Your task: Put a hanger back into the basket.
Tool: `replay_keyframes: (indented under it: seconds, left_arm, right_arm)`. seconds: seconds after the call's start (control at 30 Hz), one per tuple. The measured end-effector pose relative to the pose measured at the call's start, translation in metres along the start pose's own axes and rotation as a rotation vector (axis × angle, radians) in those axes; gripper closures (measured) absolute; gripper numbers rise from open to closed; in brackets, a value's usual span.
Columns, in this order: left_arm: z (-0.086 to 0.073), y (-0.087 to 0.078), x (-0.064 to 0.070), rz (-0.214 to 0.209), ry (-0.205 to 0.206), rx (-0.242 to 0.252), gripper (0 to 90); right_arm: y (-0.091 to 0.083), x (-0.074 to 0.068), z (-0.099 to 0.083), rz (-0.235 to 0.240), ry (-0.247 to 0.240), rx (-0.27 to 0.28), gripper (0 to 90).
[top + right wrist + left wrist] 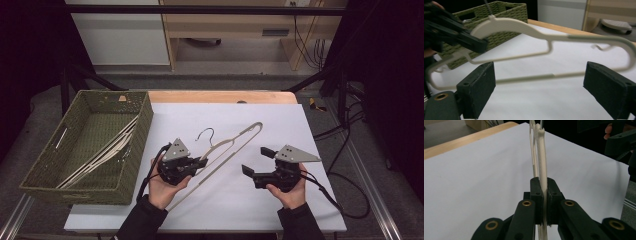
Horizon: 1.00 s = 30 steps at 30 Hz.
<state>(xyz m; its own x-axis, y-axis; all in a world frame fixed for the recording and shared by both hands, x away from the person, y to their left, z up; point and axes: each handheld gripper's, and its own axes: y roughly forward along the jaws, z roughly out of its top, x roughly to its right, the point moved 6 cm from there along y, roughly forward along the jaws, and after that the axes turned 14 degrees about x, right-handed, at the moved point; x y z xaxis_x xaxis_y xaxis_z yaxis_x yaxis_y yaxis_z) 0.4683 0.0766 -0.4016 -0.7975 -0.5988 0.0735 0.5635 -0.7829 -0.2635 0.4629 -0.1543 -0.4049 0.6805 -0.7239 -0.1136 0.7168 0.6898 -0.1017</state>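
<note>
A cream plastic hanger [227,150] with a dark metal hook lies slanted over the white table top [240,200]. My left gripper [202,162] is shut on the hanger's upper arm near the hook; in the left gripper view the hanger [542,167] runs straight up between the closed pads [536,202]. My right gripper [257,162] is open to the right of the hanger, not touching it. In the right gripper view the hanger [524,28] hangs ahead of the wide-apart pads [477,87], and the left gripper [477,43] clamps it at the left.
A green woven basket [132,155] stands at the left edge of the table with more cream hangers [102,152] lying inside. A wooden strip [220,96] runs along the table's far edge. Cables [345,195] trail off the right side.
</note>
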Motion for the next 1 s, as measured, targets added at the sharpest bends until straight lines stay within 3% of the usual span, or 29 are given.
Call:
replay_keyframes:
  seconds: [0.13,0.33,0.57,0.73,0.87,1.0]
  left_arm:
    - [0.006,-0.011,-0.006,0.016,0.006,0.019,86.2]
    - [0.02,-0.026,-0.014,0.03,0.007,0.05,86.2]
    - [0.052,-0.052,-0.023,0.041,0.021,0.102,86.4]
    - [0.078,-0.072,-0.031,0.061,0.066,0.099,86.3]
    - [0.091,-0.085,-0.04,0.043,0.061,0.099,86.4]
    - [0.102,-0.097,-0.055,0.052,0.066,0.085,86.4]
  right_arm:
    - [-0.009,0.01,-0.001,-0.028,-0.02,0.004,8.4]
    - [-0.022,0.022,0.001,-0.063,0.006,0.015,8.2]
    - [-0.028,0.025,0.006,-0.076,-0.004,0.032,7.6]
    - [-0.033,0.028,0.005,-0.08,-0.013,0.032,7.0]
    - [-0.035,0.03,0.004,-0.094,-0.003,0.032,6.7]
    - [-0.036,0.031,0.004,-0.097,-0.005,0.031,6.4]
